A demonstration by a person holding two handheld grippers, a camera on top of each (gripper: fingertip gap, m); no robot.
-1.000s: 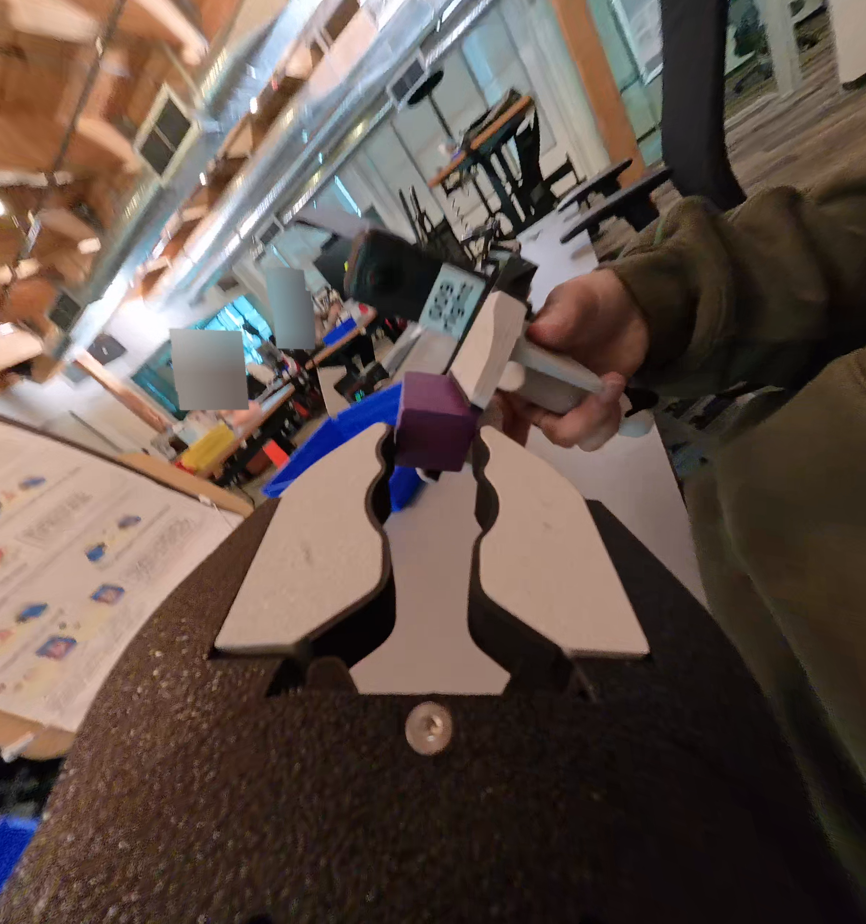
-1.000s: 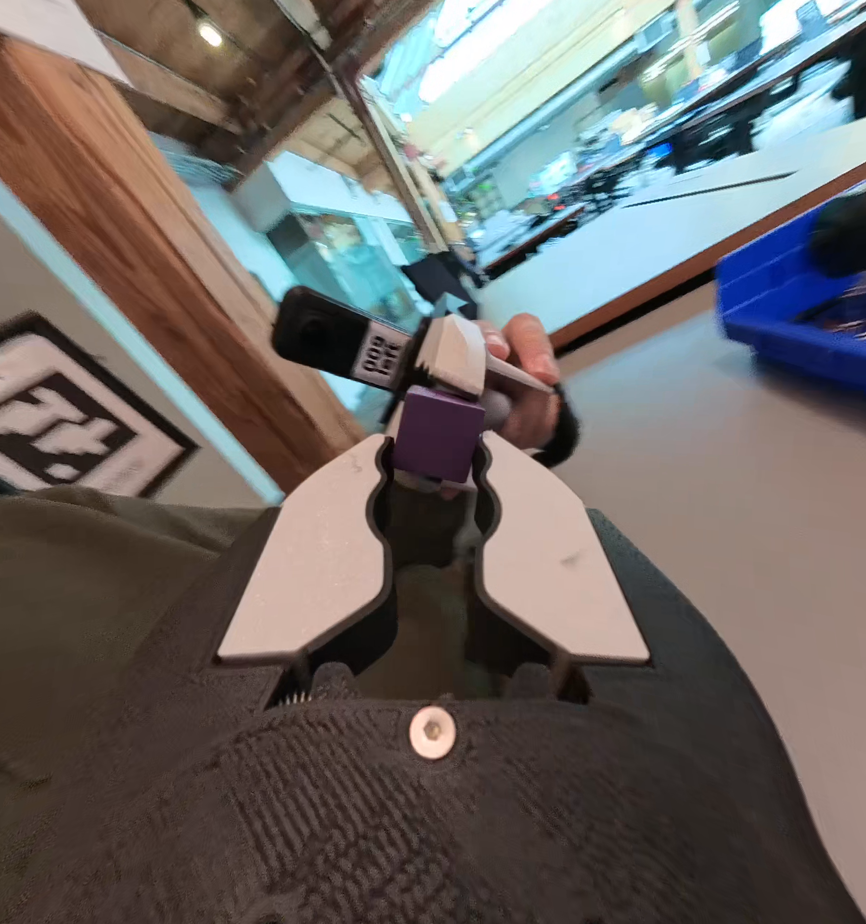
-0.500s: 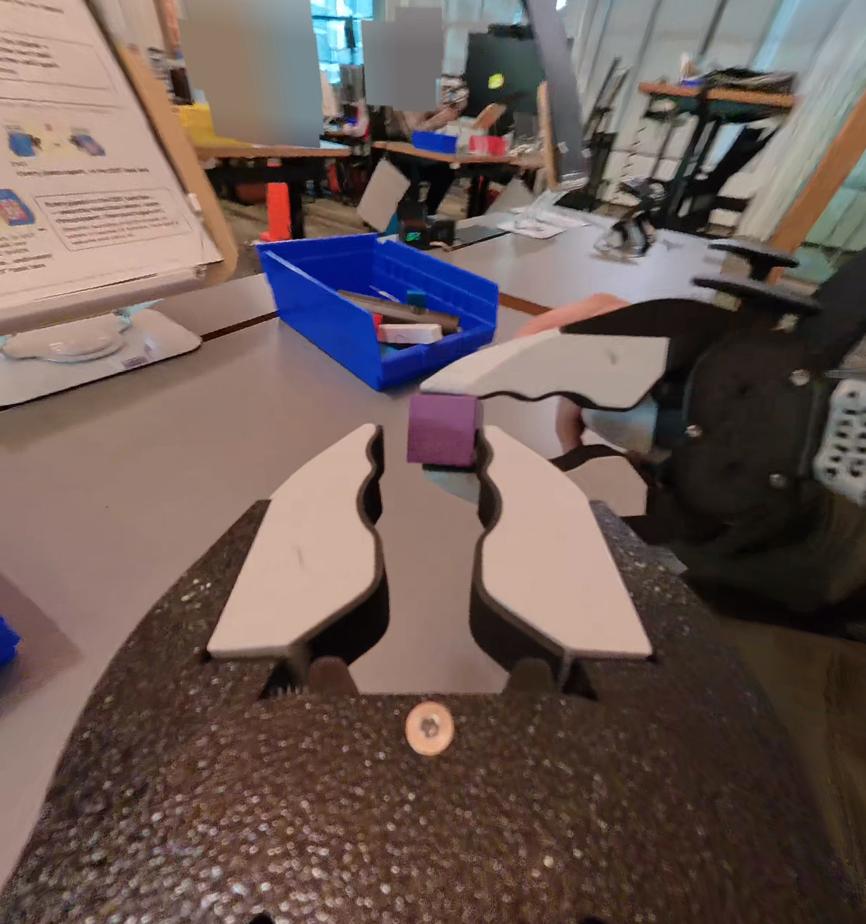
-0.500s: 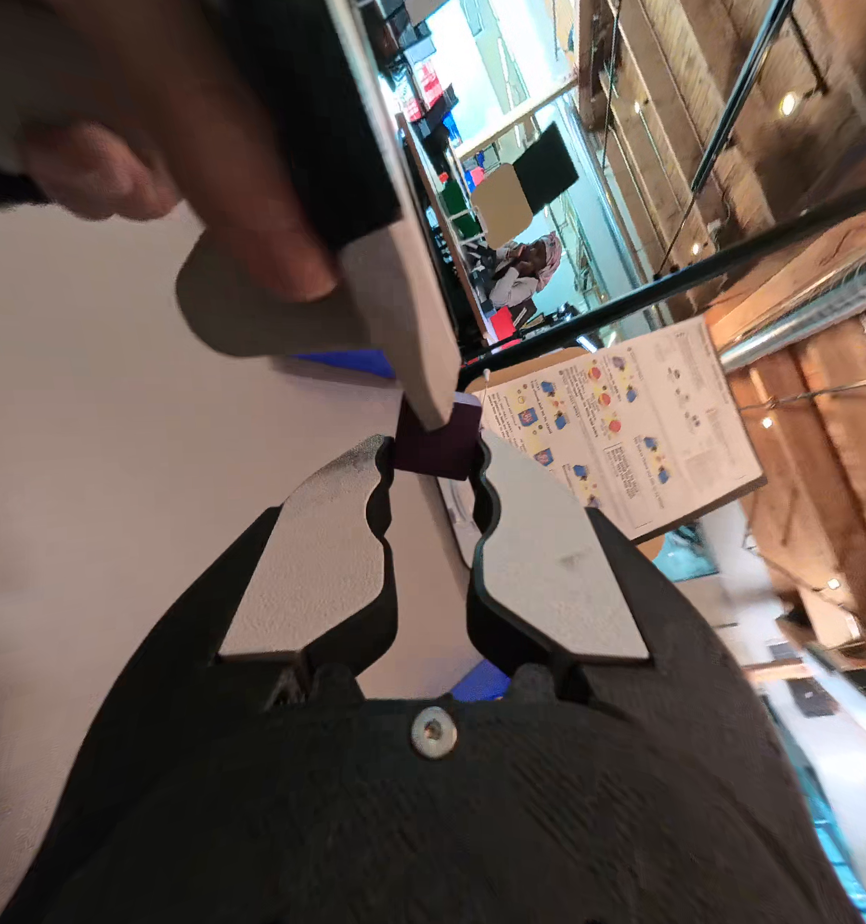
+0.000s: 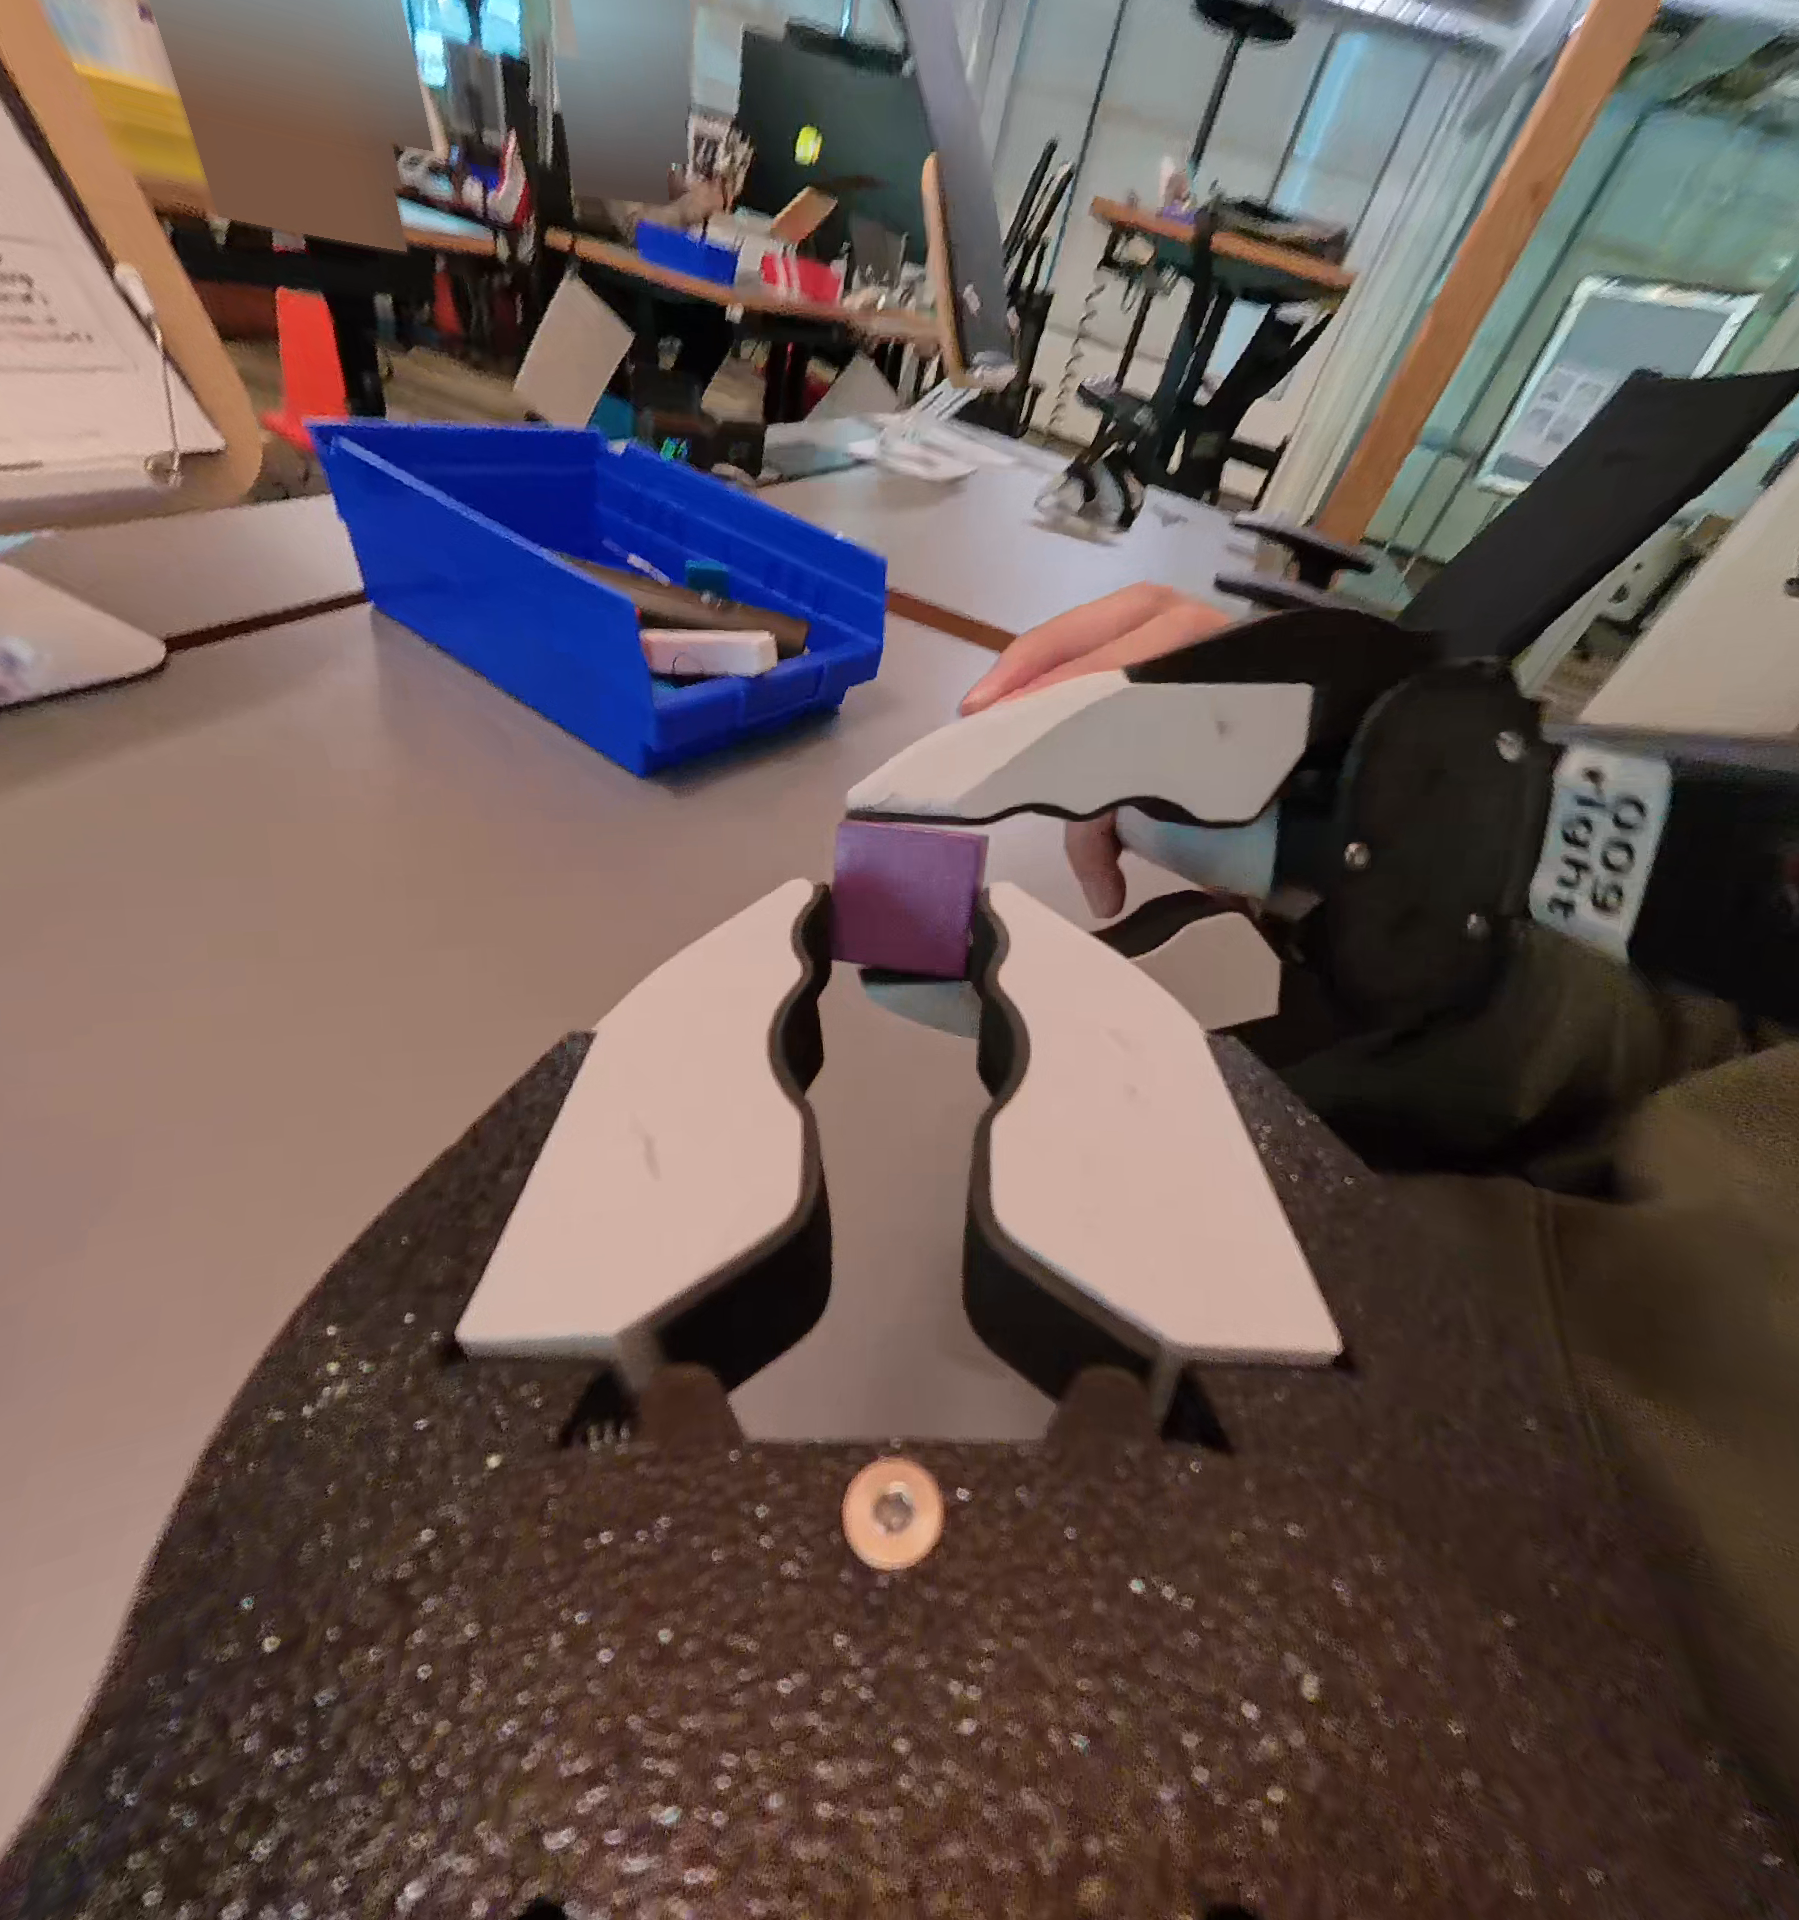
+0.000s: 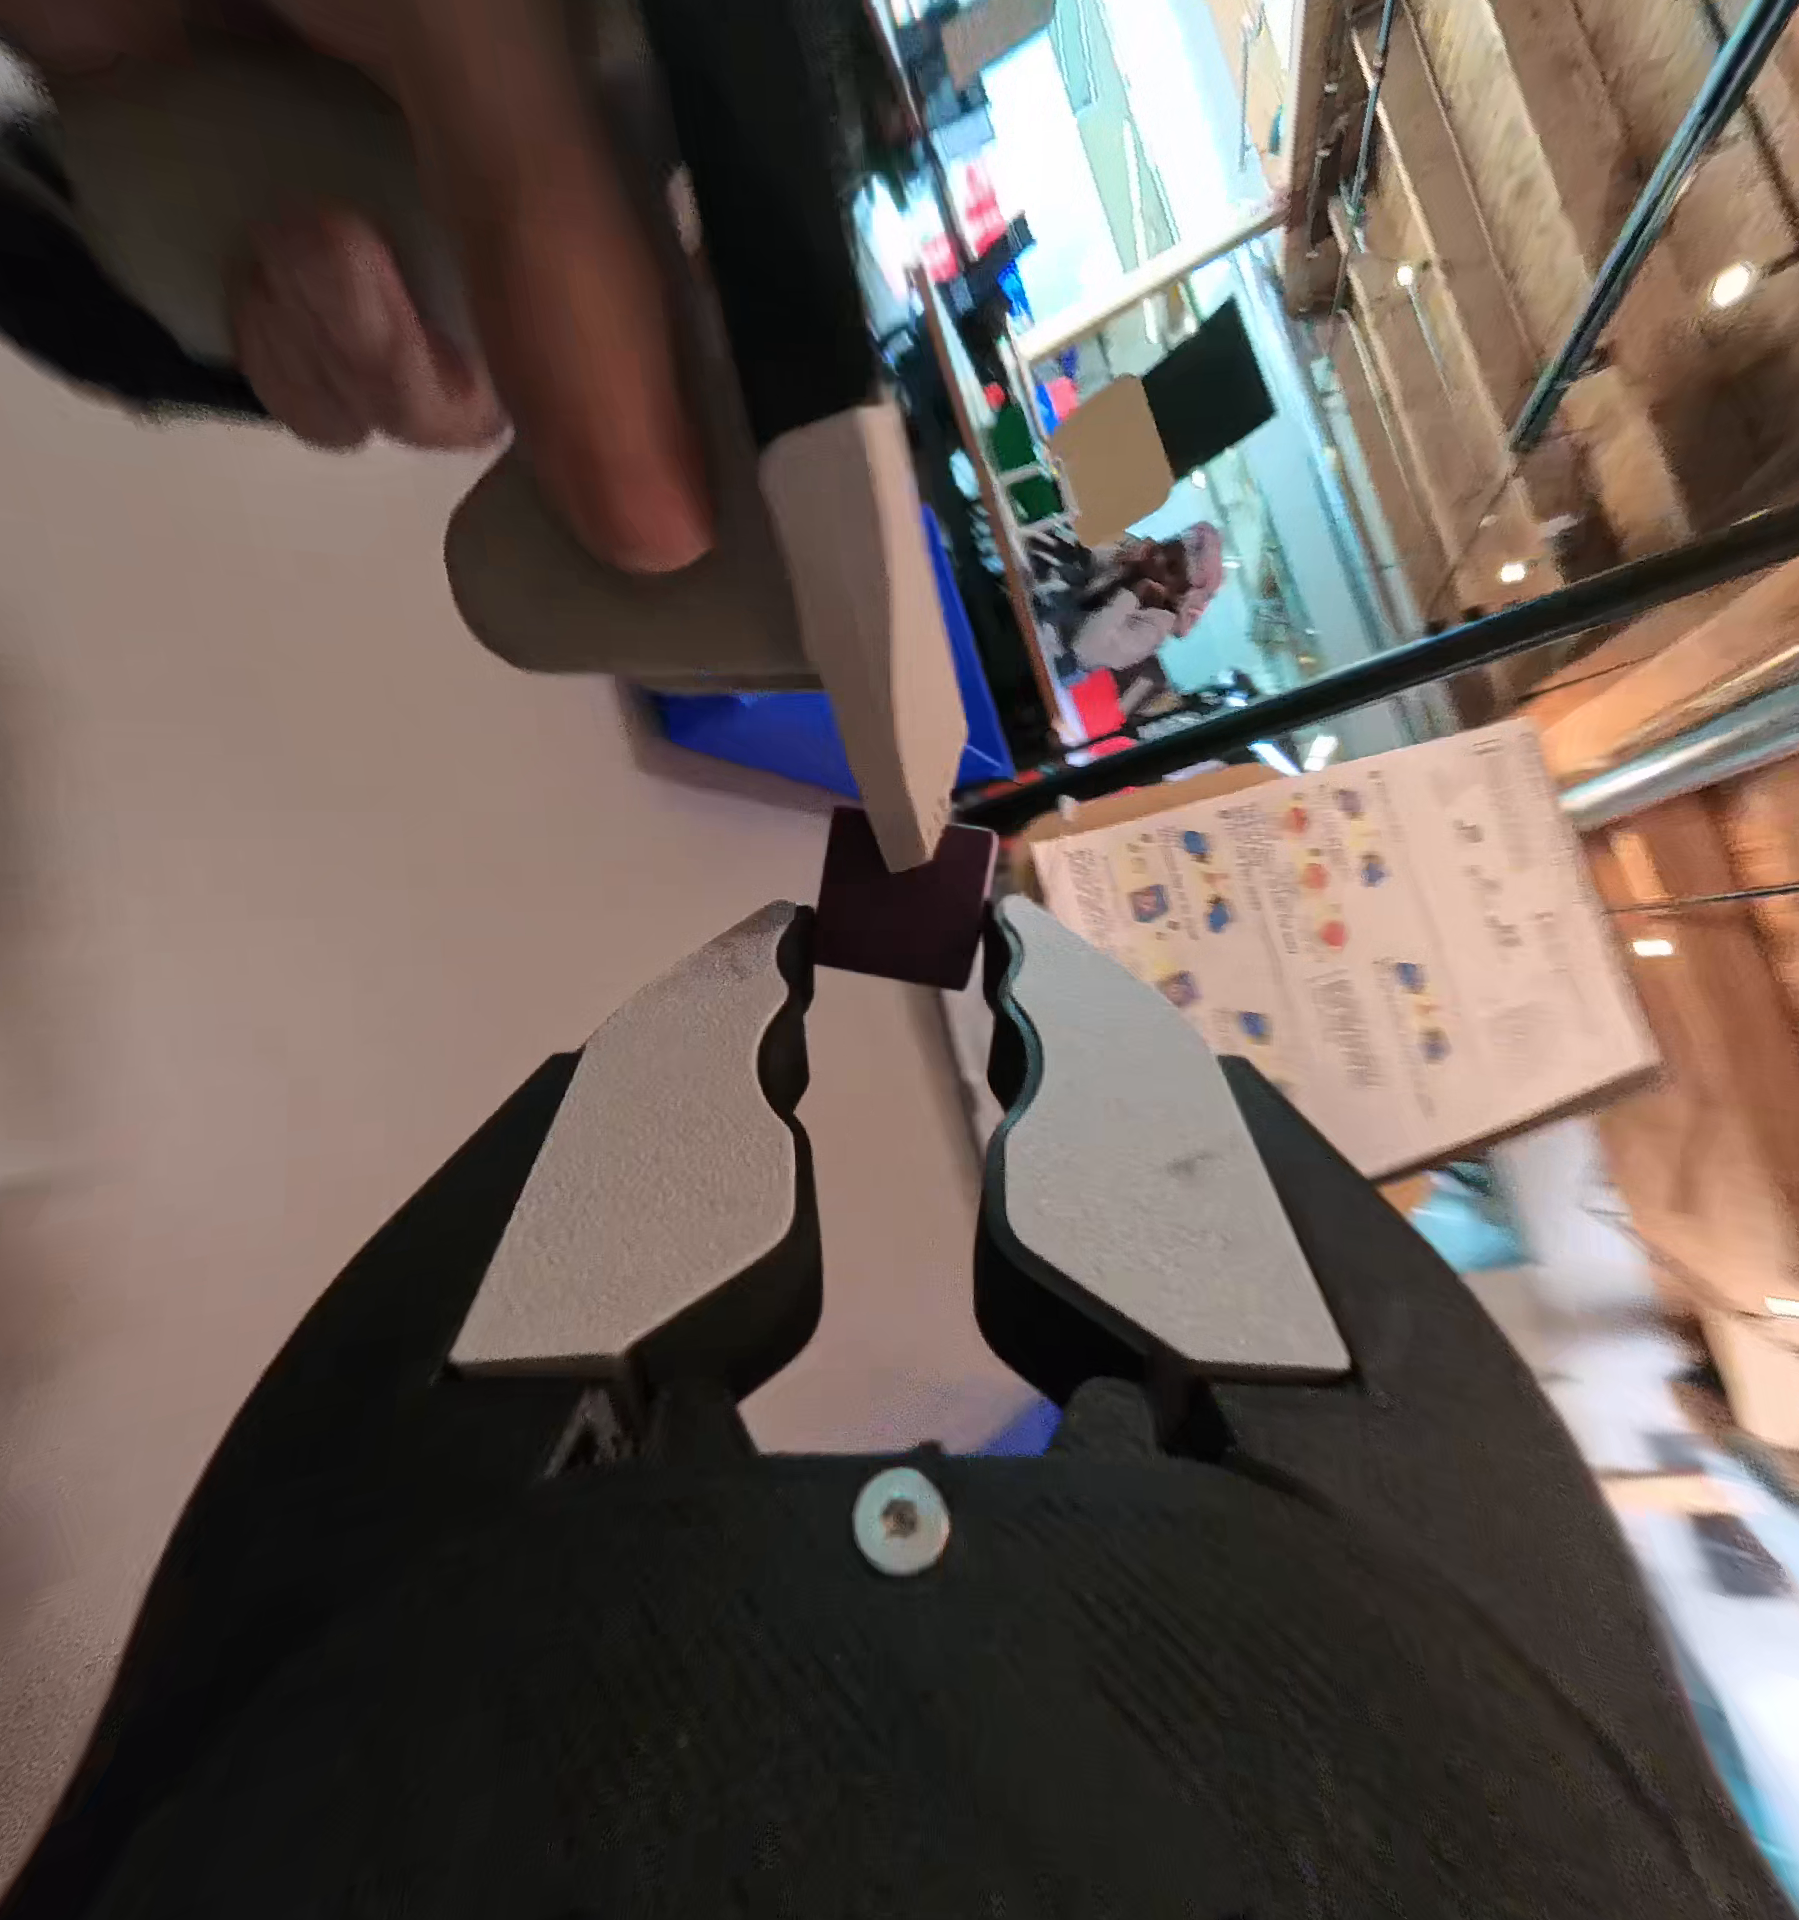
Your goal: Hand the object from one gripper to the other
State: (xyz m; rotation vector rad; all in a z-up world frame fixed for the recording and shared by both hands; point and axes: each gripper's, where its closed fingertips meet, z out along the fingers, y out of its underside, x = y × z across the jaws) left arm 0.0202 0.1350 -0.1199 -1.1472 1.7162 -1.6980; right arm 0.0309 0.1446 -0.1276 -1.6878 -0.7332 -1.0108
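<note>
A small purple cube (image 5: 907,920) sits between the fingertips of both grippers above the grey table (image 5: 251,935). My left gripper (image 5: 900,906) is shut on its left and right sides. The right gripper comes in from the right in this view, with its upper finger (image 5: 1082,748) on the cube's top and its lower finger under it. In the right wrist view my right gripper (image 6: 897,920) is shut on the cube (image 6: 874,945), which looks dark there. One finger (image 6: 864,623) of the left gripper crosses in front of the cube.
A blue bin (image 5: 521,613) with a few items in it stands on the table behind the cube. A printed sheet on a stand (image 5: 33,312) is at the far left and also shows in the right wrist view (image 6: 1342,935). Hands (image 5: 1082,634) hold the gripper handles. Less than 4 cm separates the two grippers' tips.
Both grippers have swung from pointing up toward the ceiling to roughly level over the table. The cube has stayed between both pairs of fingertips. The right gripper now crosses from the right.
</note>
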